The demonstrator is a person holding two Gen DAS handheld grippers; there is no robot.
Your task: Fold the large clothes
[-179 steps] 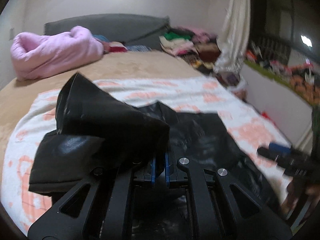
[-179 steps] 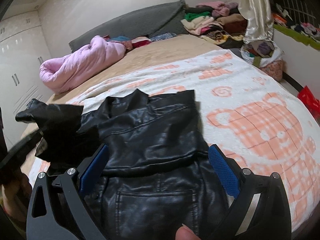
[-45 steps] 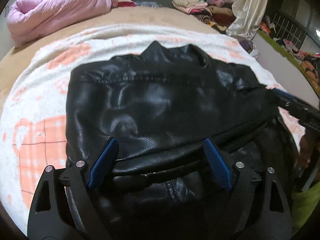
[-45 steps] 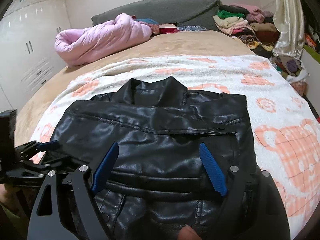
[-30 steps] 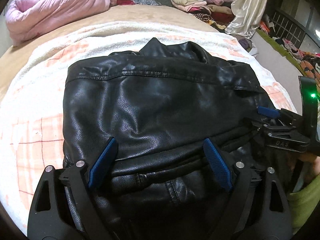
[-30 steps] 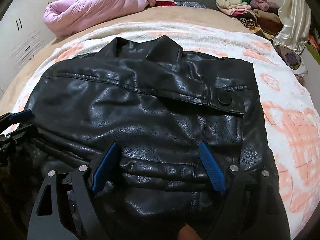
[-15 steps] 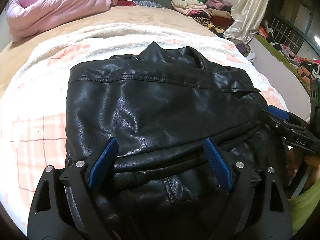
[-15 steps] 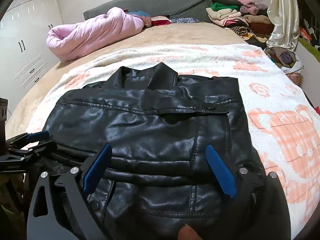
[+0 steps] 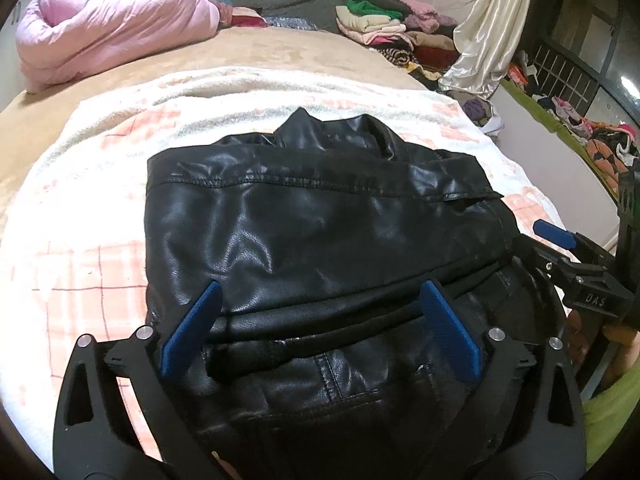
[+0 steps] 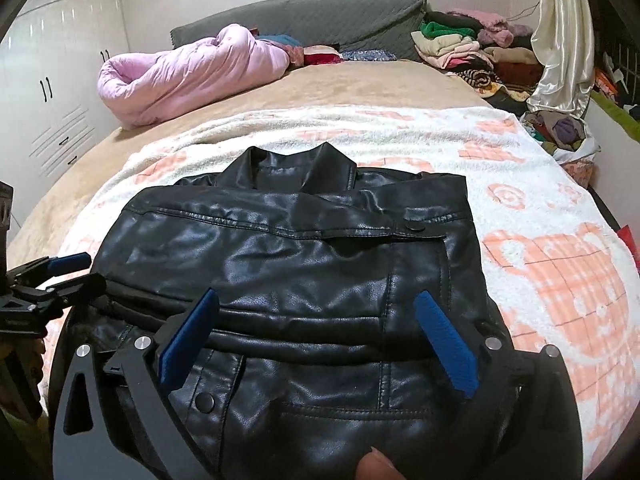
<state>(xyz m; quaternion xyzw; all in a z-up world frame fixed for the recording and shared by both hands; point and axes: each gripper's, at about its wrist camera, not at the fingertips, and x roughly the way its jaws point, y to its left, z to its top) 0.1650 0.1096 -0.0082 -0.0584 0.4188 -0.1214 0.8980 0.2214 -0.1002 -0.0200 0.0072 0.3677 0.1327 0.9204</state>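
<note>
A: Entry, near field. The left gripper (image 9: 318,294) is being held with its blue pads (image 9: 188,330) spread wide, nothing being pinched between them. What is being recorded for the right?

B: The right gripper (image 10: 316,298) is likewise being held spread, its pads (image 10: 446,344) standing apart above the garment, with no fabric being clamped. Contact with the leather cannot be told from either view.

A: Task item. A black leather jacket (image 9: 320,232) is being seen lying folded on the blanket (image 9: 80,208), directly ahead of and beneath both grippers. Its collar (image 10: 296,168) is being shown at the far edge, pointing away from the cameras.

B: Confirmed. A stitched seam is being seen running across the upper folded layer, and a snap button (image 10: 410,226) is being noted near its right end. The left gripper (image 10: 60,276) is being seen at the jacket's left edge in the right wrist view.

A: Middle distance. The white and orange patterned blanket is being seen spread over a tan bed cover (image 10: 360,80).

B: Far field. A pink quilt (image 10: 188,72) is being seen bundled at the head of the bed, beside a grey headboard (image 10: 312,16). Stacked folded clothes (image 10: 452,48) are being noted to the right, with a pale curtain (image 10: 560,32) hanging just beside them.
</note>
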